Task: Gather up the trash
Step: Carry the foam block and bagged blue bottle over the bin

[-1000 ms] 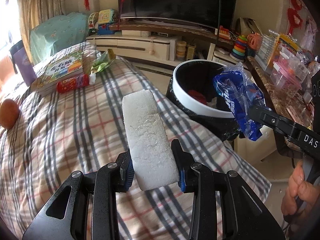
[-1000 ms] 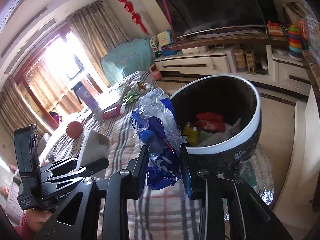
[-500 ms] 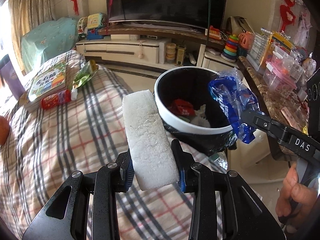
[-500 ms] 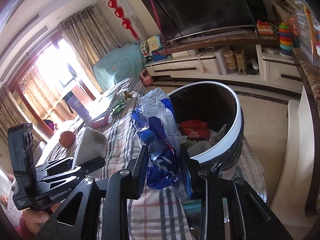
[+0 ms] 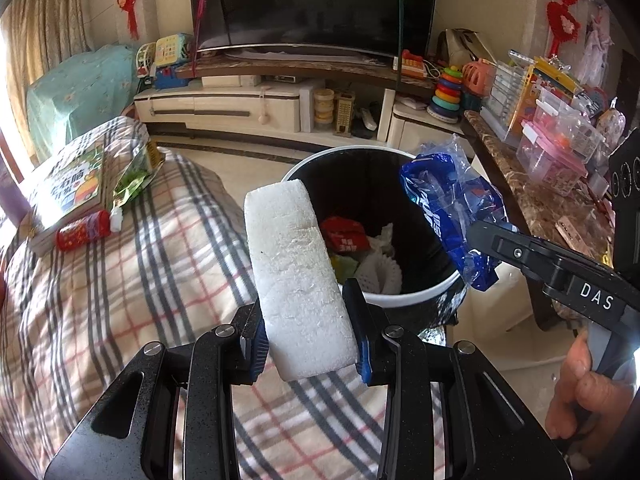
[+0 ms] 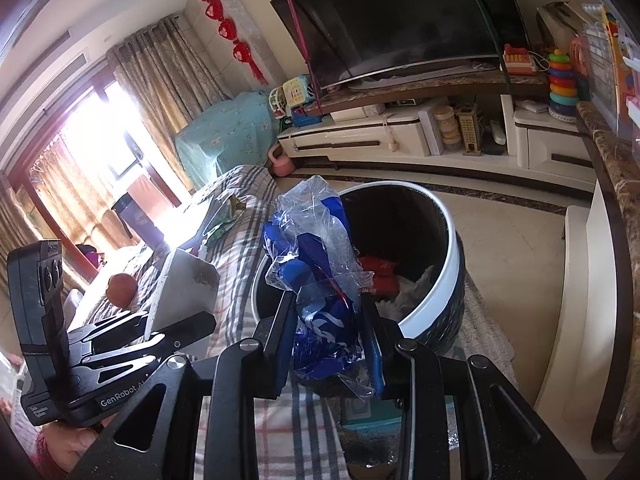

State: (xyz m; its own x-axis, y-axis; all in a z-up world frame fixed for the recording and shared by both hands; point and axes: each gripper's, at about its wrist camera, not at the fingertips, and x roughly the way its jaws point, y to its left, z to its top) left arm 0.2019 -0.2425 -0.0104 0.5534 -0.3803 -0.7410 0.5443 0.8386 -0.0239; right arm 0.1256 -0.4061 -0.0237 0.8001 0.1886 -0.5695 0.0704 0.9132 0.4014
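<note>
Between the jaws of the left gripper (image 5: 308,338) sits a white foam block (image 5: 298,276), clamped at its lower end by the blue pads, the rest of it standing up and leaning away from the camera. Just beyond the top of that block, ahead of the jaws and a little to their right, is the trash bin (image 5: 416,300), a dark round bin with a white rim, holding a red wrapper (image 5: 344,234) and some white netting (image 5: 380,270). To the right of the left jaws, the right gripper (image 6: 326,338) reaches in, its jaws closed on a crumpled blue and clear plastic bag (image 6: 320,280); the bag bulges above the jaws and hangs over the bin's near rim. A hand (image 5: 580,392) grips the right gripper's handle at the lower right of the left wrist view.

Below and to the left of the left jaws spreads a plaid cloth (image 5: 100,288) over the tabletop. Far to the left on it lie a book (image 5: 74,192), a green snack packet (image 5: 136,168) and a small red packet (image 5: 82,230). Well beyond both pairs of jaws stands a television (image 5: 316,4) on a low cabinet (image 5: 224,106).
</note>
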